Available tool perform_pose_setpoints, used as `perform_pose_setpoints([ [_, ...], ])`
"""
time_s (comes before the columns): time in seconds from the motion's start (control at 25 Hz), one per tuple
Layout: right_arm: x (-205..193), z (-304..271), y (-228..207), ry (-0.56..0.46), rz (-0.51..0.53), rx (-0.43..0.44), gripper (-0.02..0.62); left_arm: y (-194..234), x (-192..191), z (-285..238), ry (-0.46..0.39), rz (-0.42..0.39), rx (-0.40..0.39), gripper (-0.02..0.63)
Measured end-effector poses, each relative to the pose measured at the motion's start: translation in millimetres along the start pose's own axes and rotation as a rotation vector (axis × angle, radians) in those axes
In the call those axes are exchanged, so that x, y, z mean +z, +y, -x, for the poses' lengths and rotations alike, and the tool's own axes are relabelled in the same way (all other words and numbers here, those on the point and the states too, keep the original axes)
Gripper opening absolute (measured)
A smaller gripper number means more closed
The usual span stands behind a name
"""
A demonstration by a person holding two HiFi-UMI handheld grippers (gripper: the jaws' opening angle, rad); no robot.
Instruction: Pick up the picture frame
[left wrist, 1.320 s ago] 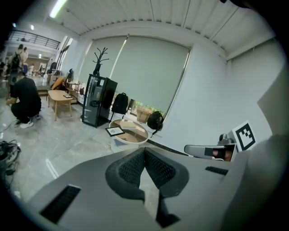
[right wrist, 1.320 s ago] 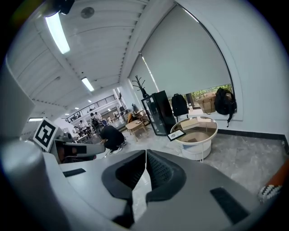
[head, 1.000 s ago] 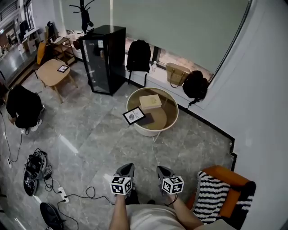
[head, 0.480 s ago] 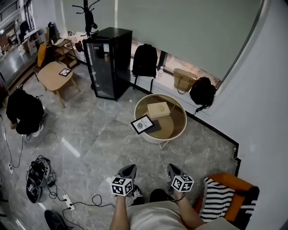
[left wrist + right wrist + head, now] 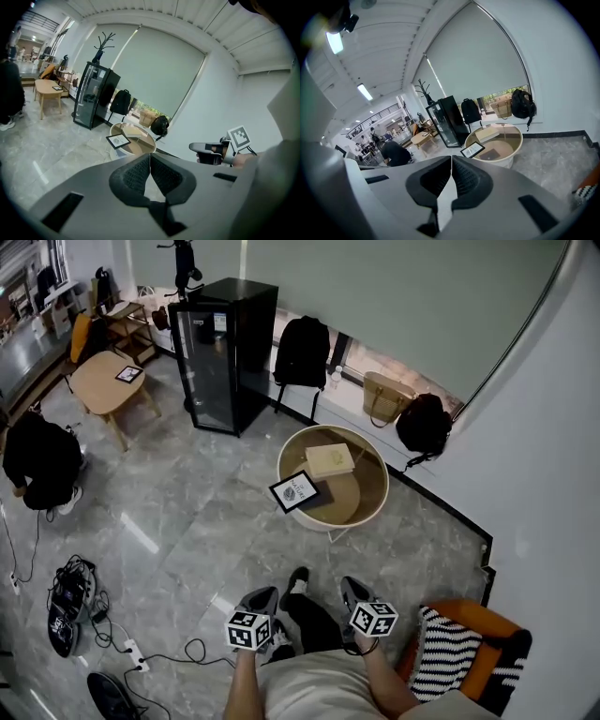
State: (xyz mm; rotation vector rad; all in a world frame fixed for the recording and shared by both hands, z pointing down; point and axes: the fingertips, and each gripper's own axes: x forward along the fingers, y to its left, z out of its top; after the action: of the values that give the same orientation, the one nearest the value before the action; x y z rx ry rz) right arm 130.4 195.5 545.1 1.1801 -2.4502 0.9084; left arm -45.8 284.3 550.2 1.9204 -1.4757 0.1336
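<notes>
Our left tongs (image 5: pixel 260 600) and right tongs (image 5: pixel 349 589) stay closed on nothing. We have stepped nearer, a shoe (image 5: pixel 298 576) now forward between them. The frame (image 5: pixel 294 491) sits at the table's (image 5: pixel 373 512) 8 o'clock rim, at our 12 o'clock, still well off.

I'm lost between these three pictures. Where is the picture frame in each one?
Head view: the picture frame sits just above centre, on the round table's left edge.
Left gripper view: picture frame left of centre, slightly below mid-height.
Right gripper view: picture frame slightly right of centre, below mid-height.
Shared landmark: the round table it rests on.
</notes>
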Motion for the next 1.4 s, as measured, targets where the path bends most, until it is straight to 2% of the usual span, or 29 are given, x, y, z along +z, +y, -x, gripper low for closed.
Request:
perform_pose_setpoints([
  [0.12, 9, -21, -4, 0.003, -0.008, 0.004, 0.034, 11, 5, -10, 0.019, -0.008, 0.011, 0.021],
  [0.28, 21, -53, 10, 0.007, -0.018, 0.046, 0.034, 31, 36, -24, 0.023, -0.029, 0.043, 0.021],
  [0.44, 37, -85, 9, 0.018, 0.026, 0.058, 0.034, 29, 50, -54, 0.072, -0.093, 0.005, 0.021],
  [0.56, 70, -113, -5, -0.039, -0.011, 0.038, 0.034, 34, 55, -80, 0.136, -0.135, -0.036, 0.021],
  [0.68, 104, -143, -17, -0.076, -0.045, 0.042, 0.034, 45, 81, -112, 0.173, -0.175, -0.049, 0.021],
  [0.84, 144, -181, -27, -0.080, -0.014, 0.054, 0.034, 54, 129, -154, 0.169, -0.212, -0.071, 0.021],
  [1.04, 193, -223, -49, -0.123, -0.041, 0.056, 0.034, 66, 171, -190, 0.159, -0.246, -0.075, 0.021],
  [1.24, 188, -249, -53, -0.072, -0.043, 0.053, 0.034, 97, 184, -202, 0.162, -0.198, -0.042, 0.021],
  [1.4, 166, -264, -59, -0.013, -0.092, 0.025, 0.034, 109, 177, -217, 0.210, -0.168, -0.059, 0.021],
])
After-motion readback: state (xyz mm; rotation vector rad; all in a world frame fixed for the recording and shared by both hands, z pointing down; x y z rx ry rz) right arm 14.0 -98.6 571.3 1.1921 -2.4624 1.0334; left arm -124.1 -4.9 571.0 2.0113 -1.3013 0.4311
